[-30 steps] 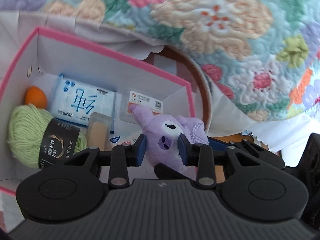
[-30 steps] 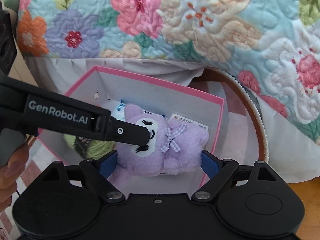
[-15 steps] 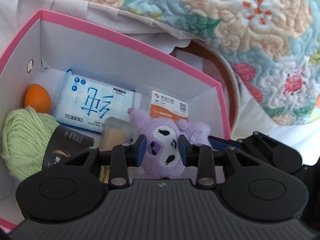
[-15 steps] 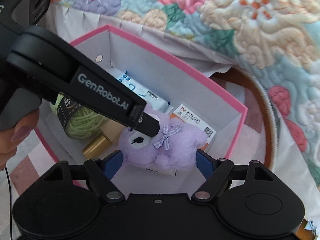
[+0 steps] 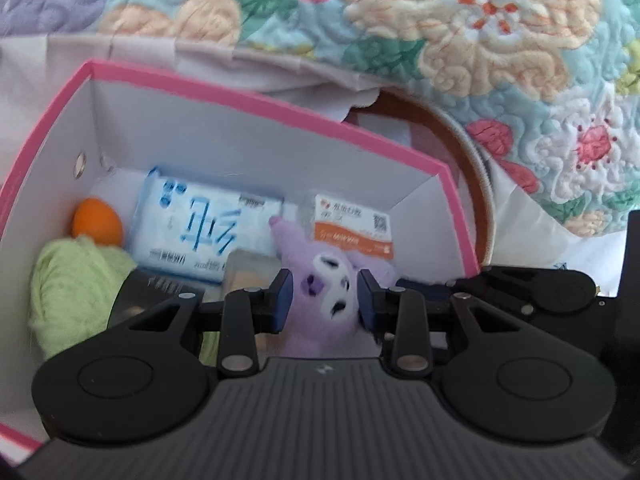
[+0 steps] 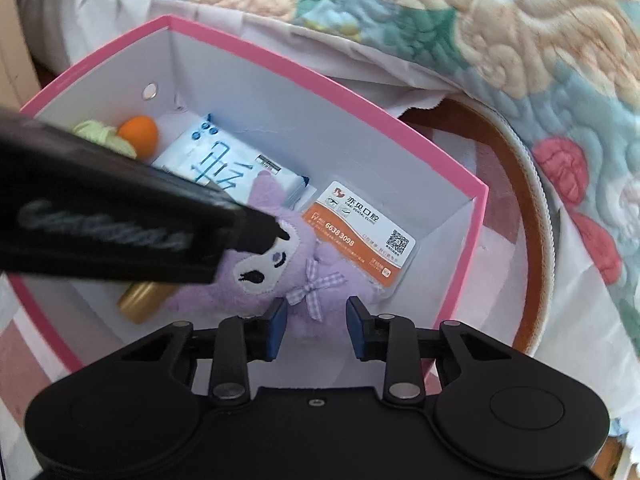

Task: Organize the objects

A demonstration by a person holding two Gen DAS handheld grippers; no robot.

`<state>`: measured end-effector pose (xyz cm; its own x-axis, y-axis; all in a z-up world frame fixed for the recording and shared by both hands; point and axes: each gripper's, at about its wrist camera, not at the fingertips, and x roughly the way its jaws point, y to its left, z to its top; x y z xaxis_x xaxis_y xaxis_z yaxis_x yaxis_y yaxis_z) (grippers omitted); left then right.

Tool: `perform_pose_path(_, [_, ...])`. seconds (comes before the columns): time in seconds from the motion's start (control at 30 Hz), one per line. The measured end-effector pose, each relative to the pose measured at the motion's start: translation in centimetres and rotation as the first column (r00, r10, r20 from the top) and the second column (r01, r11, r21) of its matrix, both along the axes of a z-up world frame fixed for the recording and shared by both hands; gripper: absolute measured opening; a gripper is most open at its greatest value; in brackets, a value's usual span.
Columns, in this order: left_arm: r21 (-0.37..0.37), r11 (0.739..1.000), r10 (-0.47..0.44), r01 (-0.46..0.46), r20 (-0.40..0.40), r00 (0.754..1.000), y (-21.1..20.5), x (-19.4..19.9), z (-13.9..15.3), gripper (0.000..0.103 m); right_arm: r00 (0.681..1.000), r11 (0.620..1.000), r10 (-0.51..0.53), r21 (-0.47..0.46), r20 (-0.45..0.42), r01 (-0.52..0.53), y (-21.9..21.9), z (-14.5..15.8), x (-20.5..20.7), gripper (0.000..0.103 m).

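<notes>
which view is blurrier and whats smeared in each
Left wrist view: softer overall, the tissue pack print and green yarn smeared. Right wrist view: sharper, the card text readable, but the left tongs arm up close is blurred, its lettering unreadable; quilt bends at the edges.

In the pink-rimmed white cardboard box (image 6: 476,208) the purple plush toy (image 6: 280,276) lies in front of the white tissue pack (image 6: 216,160), with the orange-and-white card (image 6: 360,232) to its right and the green yarn ball (image 5: 76,280) at the left.
</notes>
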<state>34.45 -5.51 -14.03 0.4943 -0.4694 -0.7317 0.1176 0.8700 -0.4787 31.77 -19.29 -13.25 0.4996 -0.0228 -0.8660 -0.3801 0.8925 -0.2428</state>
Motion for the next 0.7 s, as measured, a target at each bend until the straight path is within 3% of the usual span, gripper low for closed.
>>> perform_pose_path(0.1, [0.003,1.000,0.017,-0.017,-0.070,0.997,0.1,0.0,-0.3,0.037,0.999,0.999,0.003,-0.034,0.034,-0.002,0.2,-0.4,-0.2,0.035])
perform_pose_path(0.23, [0.038,0.999,0.030,-0.027,-0.078,0.997,0.5,-1.0,0.8,0.042,0.999,0.998,-0.036,0.044,0.026,0.035,-0.7,0.8,-1.0,0.035])
perform_pose_path(0.43, [0.186,0.982,-0.004,0.021,-0.090,0.996,0.6,-3.2,4.3,0.048,0.999,0.989,-0.028,0.147,-0.016,0.030,-1.2,4.6,-4.1,0.044])
perform_pose_path(0.57, [0.229,0.973,0.006,0.012,-0.078,0.997,1.2,-5.4,6.2,0.060,0.999,0.968,-0.048,0.248,-0.006,0.048,-1.6,6.2,-6.4,0.056])
perform_pose_path(0.7, [0.260,0.965,-0.001,0.018,-0.068,0.998,1.7,-8.1,7.9,0.069,0.996,0.932,-0.088,0.352,-0.002,0.083,-2.0,7.3,-7.8,0.057])
